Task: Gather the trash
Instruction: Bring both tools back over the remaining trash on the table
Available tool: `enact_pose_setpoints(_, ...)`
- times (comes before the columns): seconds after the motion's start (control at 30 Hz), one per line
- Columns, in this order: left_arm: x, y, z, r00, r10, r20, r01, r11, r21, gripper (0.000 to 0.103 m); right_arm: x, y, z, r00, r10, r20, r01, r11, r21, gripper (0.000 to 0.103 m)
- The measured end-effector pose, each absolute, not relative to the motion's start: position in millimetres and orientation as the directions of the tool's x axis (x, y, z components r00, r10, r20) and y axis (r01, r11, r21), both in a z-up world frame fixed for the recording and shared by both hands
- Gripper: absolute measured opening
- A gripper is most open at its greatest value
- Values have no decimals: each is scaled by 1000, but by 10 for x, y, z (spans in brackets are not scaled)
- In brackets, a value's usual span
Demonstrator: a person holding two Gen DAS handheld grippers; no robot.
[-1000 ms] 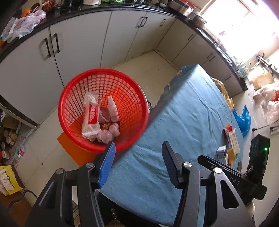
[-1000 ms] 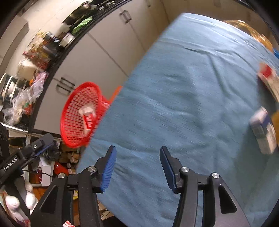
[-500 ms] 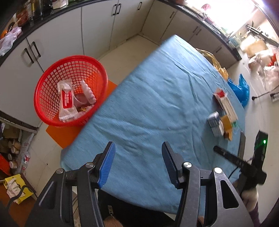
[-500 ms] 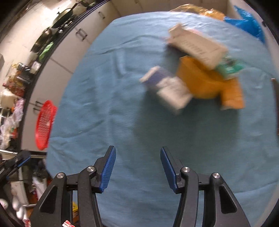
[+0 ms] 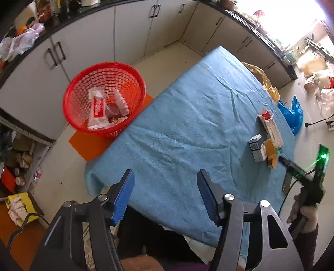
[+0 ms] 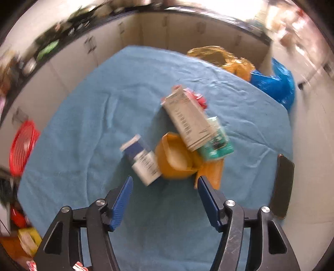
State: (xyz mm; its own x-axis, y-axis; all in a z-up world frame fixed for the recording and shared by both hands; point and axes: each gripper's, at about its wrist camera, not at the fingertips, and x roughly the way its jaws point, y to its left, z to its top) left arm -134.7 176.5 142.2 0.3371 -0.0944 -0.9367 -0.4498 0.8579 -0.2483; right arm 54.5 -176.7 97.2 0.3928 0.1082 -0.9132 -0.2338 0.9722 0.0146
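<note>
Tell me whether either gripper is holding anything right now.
Nothing is held. The left gripper and right gripper are both open, with only blue tablecloth between their fingers.

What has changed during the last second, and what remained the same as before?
The left gripper drew back from above the red basket, still open and empty. The right gripper swung across the blue tablecloth to the pile of boxes, open, holding nothing. Basket contents and boxes did not move.

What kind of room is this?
Probably a home kitchen: white cabinets under a dark countertop run along the walls, and a table with a blue cloth stands in the middle.
</note>
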Motion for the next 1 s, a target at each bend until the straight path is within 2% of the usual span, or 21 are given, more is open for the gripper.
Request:
enact_pose_setpoints(0.13,-1104,1619,1113,297,-151,-943,-406,874,-268,61,669,-2131,804,344,244,-906,-51,969,242,68)
enact_pose_setpoints(0.27,-935,1481,1013,300,-201,-933,-368,878,-308,61,690,-2309,662,319,384,-866,6,913,407,68)
enact_pose_setpoints(0.4,-746,1298,1058,325,-221,-920,-296,900,-320,61,730,-2411,497,257,423,-869,18,897,442,65)
enact_pose_setpoints(0.67,-389,993,1105,321,-244,-915,-223,919,-324,61,881,-2611,209,236,598,-766,206,740,640,65)
enact_pose_setpoints(0.8,-358,865,1142,329,-214,-920,-159,948,-277,61,978,-2614,10,271,597,-755,319,685,656,65)
enact_pose_setpoints(0.87,-346,878,1112,329,-213,-920,-161,947,-277,61,1026,-2578,-36,303,608,-734,368,635,679,69)
enact_pose_setpoints(1.0,-291,950,1001,326,-232,-916,-195,932,-306,61,1085,-2491,-26,328,585,-741,408,620,670,69)
